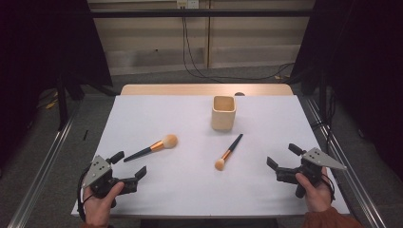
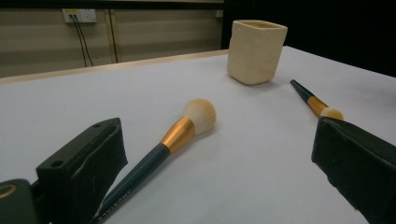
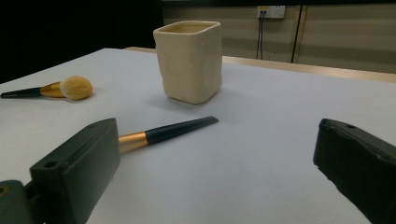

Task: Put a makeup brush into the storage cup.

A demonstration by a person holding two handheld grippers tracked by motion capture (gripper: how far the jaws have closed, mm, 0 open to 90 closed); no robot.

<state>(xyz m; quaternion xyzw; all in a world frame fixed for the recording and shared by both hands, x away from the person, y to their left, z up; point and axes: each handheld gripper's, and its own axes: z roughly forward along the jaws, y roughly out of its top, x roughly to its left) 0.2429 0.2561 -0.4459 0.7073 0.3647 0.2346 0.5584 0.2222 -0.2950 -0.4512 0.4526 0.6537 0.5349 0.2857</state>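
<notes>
Left gripper point(image 1: 128, 165) and right gripper point(image 1: 283, 156): jaws wide apart, holding nothing, near the tabletop's point(image 1: 157, 114) front corners. Large brush point(image 1: 152, 147), small brush point(image 1: 229, 152) lie mid-table; cup point(image 1: 223, 112) stands toward the back edge.

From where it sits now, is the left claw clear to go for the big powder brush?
Probably yes. The left claw is open and empty, and the big brush lies flat just ahead of it, handle end nearest, with nothing between them on the white table.
</notes>
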